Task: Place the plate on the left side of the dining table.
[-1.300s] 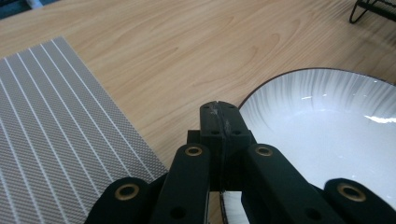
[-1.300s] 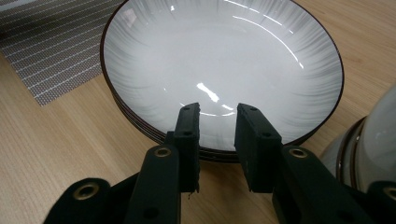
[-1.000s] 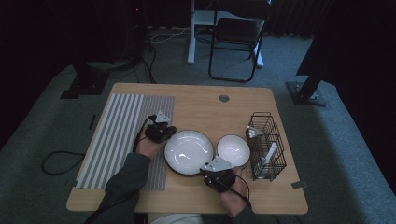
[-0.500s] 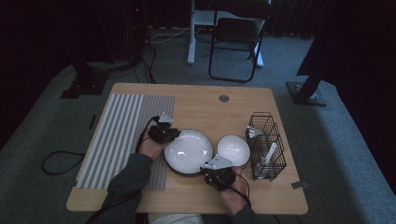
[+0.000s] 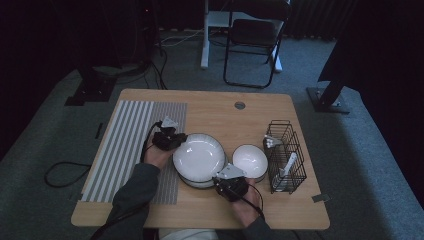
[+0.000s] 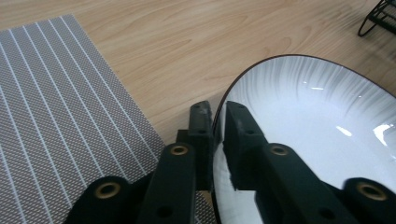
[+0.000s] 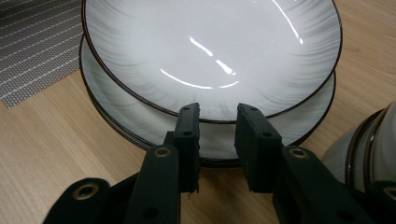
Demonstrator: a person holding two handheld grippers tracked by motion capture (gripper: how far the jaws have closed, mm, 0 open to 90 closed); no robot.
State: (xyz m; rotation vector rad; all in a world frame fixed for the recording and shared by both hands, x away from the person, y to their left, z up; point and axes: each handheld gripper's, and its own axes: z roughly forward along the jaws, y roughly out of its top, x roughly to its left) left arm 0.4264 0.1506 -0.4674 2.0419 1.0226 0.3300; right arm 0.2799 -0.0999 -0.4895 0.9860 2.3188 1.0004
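The wooden bench (image 5: 210,107) is carrying everything, with a grey striped mat (image 5: 130,145) lying along its left part. Toward the right edge a black wire rack (image 5: 286,156) is standing with a few pale utensils inside.

Near the middle, a stack of white plates is sitting partly over the mat's right edge. The top plate (image 5: 199,156) is lying tilted on the lower plate (image 7: 140,123) — its rim is riding up at the left side in the right gripper view. Just to the right, a smaller white bowl (image 5: 249,161) is standing beside the stack; whether it is touching the stack cannot be told.

The left gripper (image 6: 217,135) is reaching in from the mat side, and its fingers (image 6: 201,130) are clenching the top plate's dark rim, one on the outside and one inside the dish; the fingers have just been easing a little wider, with the rim between them.

The right gripper (image 7: 217,144) is hovering at the near edge of the stack, its fingers (image 7: 189,140) released — they have just been narrowing slightly, nothing pressed between them.
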